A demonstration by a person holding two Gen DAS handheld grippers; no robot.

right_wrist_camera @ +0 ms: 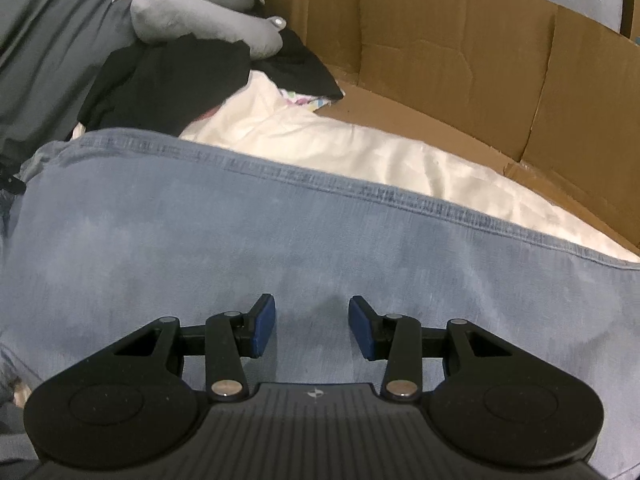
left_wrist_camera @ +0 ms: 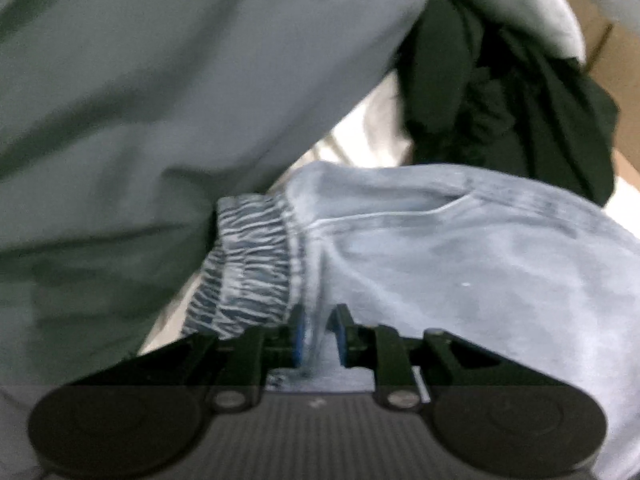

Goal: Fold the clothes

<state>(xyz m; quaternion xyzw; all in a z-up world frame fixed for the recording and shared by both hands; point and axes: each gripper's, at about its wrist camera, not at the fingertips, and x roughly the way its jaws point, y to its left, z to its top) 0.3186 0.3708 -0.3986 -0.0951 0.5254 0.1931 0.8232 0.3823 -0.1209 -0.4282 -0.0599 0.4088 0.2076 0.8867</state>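
Seen from the left claw (left_wrist_camera: 319, 326), a pair of pale blue jeans (left_wrist_camera: 460, 248) fills the lower right of the view, and a pinched ridge of the denim rises straight up between the claw's two blue pads (left_wrist_camera: 299, 336) — the jaws are nearly together and clamp that fold, just to the right of the gathered, striped-looking elastic waistband (left_wrist_camera: 248, 264). To the left of this claw and above it hangs a broad sweep of grey-green cloth (left_wrist_camera: 140, 100), blurred, which covers most of the upper left. Further ahead and to the right sits a heap of black clothing (left_wrist_camera: 500, 100), with a strip of white fabric (left_wrist_camera: 372, 132) showing between it and the jeans. From the right claw (right_wrist_camera: 312, 326), the same jeans (right_wrist_camera: 200, 232) spread flat under and ahead of the fingers, reaching from the left edge to the right edge of the view. This claw stands apart, its blue pads (right_wrist_camera: 264, 326) wide of each other and nothing between them but the flat denim beneath; whether the tips touch the cloth cannot be told. Just beyond the stitched edge of the jeans lies a white quilt (right_wrist_camera: 360, 152), and past that, ahead and to the right, stand walls of brown cardboard (right_wrist_camera: 480, 48). Ahead and to the left of this claw the black clothing (right_wrist_camera: 168, 76) is piled — a grey cushion (right_wrist_camera: 192, 12) rests on top of it, and the grey-green cloth (right_wrist_camera: 48, 52) runs down the far left.
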